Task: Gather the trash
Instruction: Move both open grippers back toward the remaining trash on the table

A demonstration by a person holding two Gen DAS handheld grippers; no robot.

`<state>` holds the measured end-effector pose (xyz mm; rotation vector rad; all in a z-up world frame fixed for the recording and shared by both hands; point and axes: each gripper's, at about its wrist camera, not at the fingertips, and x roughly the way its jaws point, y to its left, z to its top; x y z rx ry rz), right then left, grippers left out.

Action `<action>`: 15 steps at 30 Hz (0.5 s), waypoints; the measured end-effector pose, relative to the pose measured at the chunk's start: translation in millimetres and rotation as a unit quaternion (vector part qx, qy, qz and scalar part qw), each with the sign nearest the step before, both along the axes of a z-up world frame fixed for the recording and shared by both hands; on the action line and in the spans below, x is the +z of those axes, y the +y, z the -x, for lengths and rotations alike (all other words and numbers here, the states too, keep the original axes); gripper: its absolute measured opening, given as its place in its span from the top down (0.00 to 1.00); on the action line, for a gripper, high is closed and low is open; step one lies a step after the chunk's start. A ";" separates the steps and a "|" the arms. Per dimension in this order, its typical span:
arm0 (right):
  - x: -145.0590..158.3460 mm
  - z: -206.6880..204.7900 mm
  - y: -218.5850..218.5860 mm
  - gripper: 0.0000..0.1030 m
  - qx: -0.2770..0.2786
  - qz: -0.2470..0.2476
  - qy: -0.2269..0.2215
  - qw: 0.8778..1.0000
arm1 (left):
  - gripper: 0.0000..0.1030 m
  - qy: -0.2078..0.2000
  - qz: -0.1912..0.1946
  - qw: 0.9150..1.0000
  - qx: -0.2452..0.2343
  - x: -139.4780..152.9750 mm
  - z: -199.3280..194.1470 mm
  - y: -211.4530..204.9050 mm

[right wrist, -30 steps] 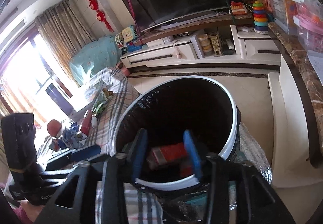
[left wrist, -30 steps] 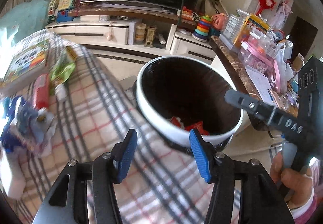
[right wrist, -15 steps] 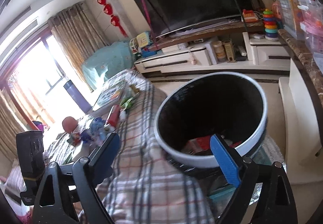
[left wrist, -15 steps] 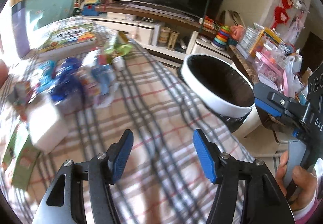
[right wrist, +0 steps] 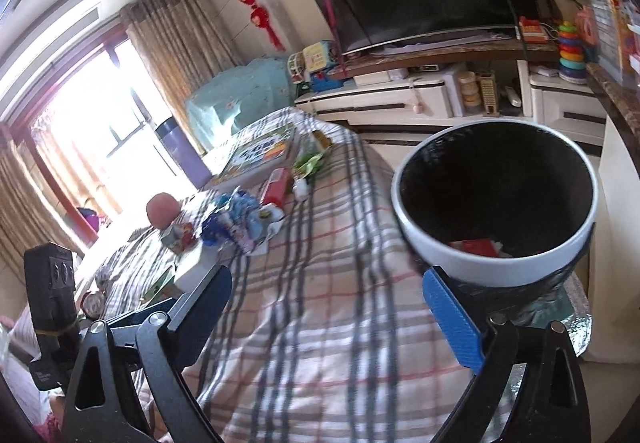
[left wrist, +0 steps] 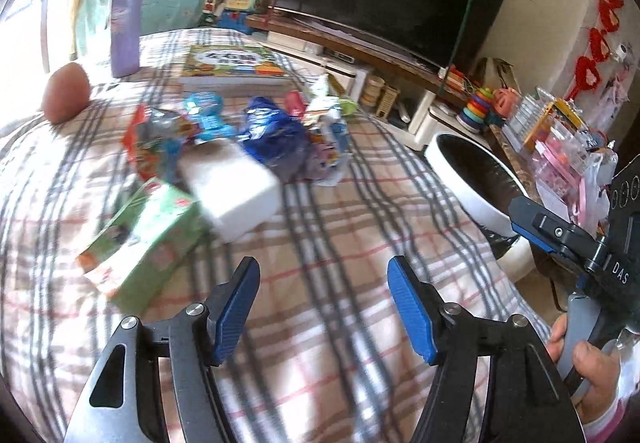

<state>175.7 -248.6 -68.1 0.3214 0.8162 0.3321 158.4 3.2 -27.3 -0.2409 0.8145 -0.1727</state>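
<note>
A white trash bin (right wrist: 496,203) with a black liner stands beside the checked table; red trash (right wrist: 474,247) lies inside. It also shows in the left wrist view (left wrist: 476,183). A pile of wrappers (left wrist: 276,131) lies on the checked tablecloth (left wrist: 320,251), with a white block (left wrist: 232,187) and a green carton (left wrist: 144,239) nearer. My left gripper (left wrist: 322,307) is open and empty above the cloth, facing the pile. My right gripper (right wrist: 328,319) is open and empty, low in front of the bin, and shows at the right of the left wrist view (left wrist: 560,235).
A purple flask (left wrist: 126,23), a picture book (left wrist: 232,63) and a reddish round fruit (left wrist: 66,87) sit at the table's far side. A TV cabinet (right wrist: 420,99) with toys stands behind. A cluttered marble counter (left wrist: 560,147) runs right of the bin.
The right gripper opened and dropped a red packet into the bin, then drew back. The left gripper swung left from the bin toward the pile of wrappers.
</note>
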 end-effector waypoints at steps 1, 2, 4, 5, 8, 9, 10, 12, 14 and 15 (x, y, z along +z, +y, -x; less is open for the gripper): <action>-1.0 0.4 4.7 0.05 0.004 0.001 0.001 1.000 | 0.36 0.001 0.000 1.000 0.002 -0.5 1.7 4.1; -2.2 0.6 9.1 0.05 0.007 0.001 0.002 1.000 | 0.36 0.003 0.001 1.000 0.006 -0.6 4.6 6.8; -4.4 1.7 16.6 0.05 0.014 0.002 0.004 1.000 | 0.36 0.004 0.002 1.000 0.013 -0.6 8.9 14.4; -6.0 1.7 21.6 0.05 0.019 0.002 0.005 1.000 | 0.36 0.005 0.003 1.000 0.017 -0.6 12.3 18.1; -8.9 1.7 33.9 0.05 0.030 0.006 0.009 0.999 | 0.36 0.003 0.004 1.000 0.027 0.8 18.2 27.8; -9.5 1.6 37.5 0.05 0.033 0.007 0.009 0.999 | 0.36 0.003 0.004 1.000 0.030 0.7 19.5 29.3; -10.6 1.5 41.7 0.05 0.037 0.009 0.011 0.999 | 0.36 0.003 0.002 0.999 0.033 0.6 22.0 31.9; -12.6 1.7 48.4 0.05 0.044 0.011 0.013 0.999 | 0.36 0.002 -0.002 0.999 0.039 0.5 25.2 37.8; -14.1 1.5 53.7 0.05 0.050 0.014 0.014 0.999 | 0.36 0.002 -0.006 0.999 0.045 -0.1 28.9 44.1; -14.8 1.3 55.1 0.05 0.052 0.015 0.015 0.998 | 0.36 0.002 -0.007 0.999 0.047 -0.4 29.5 47.0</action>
